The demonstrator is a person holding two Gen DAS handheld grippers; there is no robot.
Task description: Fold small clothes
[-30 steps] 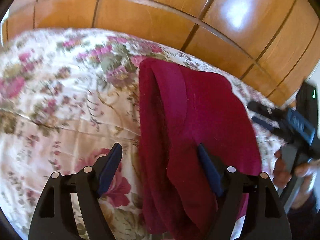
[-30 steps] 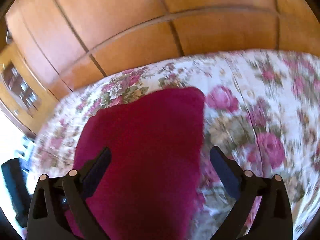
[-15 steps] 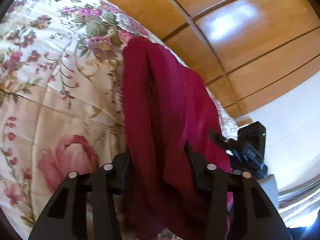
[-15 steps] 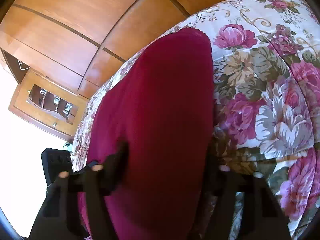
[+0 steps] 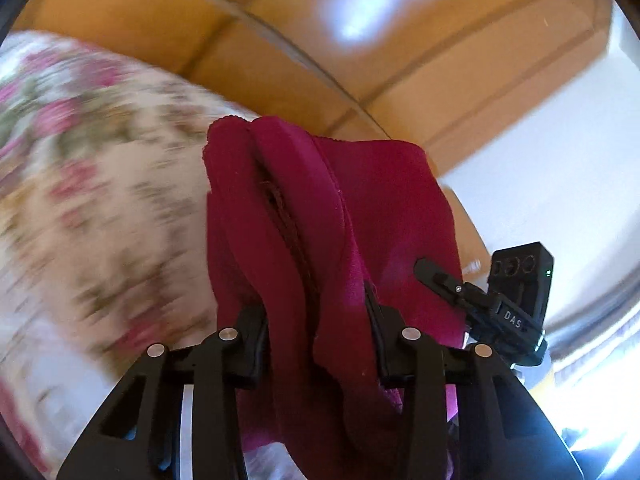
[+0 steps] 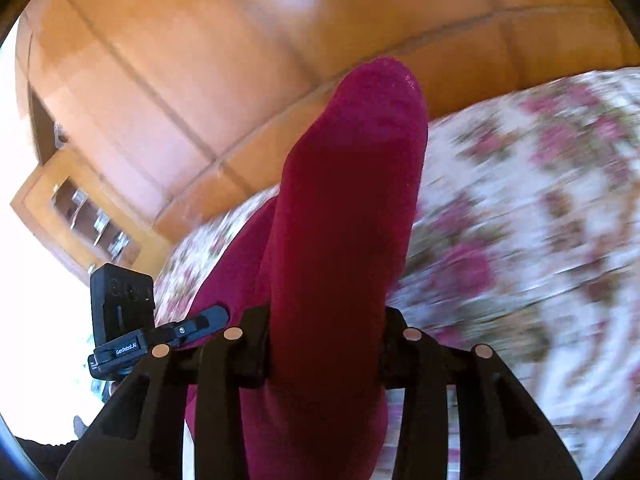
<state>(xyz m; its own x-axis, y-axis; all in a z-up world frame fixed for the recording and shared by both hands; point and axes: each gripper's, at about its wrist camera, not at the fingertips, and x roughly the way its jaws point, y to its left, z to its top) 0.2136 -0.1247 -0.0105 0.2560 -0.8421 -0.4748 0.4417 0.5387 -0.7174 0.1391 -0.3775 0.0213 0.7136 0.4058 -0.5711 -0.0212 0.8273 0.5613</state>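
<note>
Between the fingers of the left gripper, as the left wrist view shows, a bunched edge of the crimson garment is clamped. The jaws stand nearly closed, with only the thickness of the gathered cloth between them. The fabric runs forward from the grip in long ridges with a dark seam between two of them. It appears raised off the floral bedspread, which lies blurred to the left. The right gripper's housing sits just beside the garment's right side. A grip on two neighbouring points of one edge is judged to serve a lift that carries that edge over as a fold.

From the right wrist view, the right gripper is likewise closed down on the garment, and the cloth fills the whole gap between its jaws. The fabric rises forward as one smooth rounded column, taut enough to suggest tension shared with the other grip. The bedspread lies blurred to the right and below. The left gripper's body is near at the left. A wooden panelled wall stands behind.
</note>
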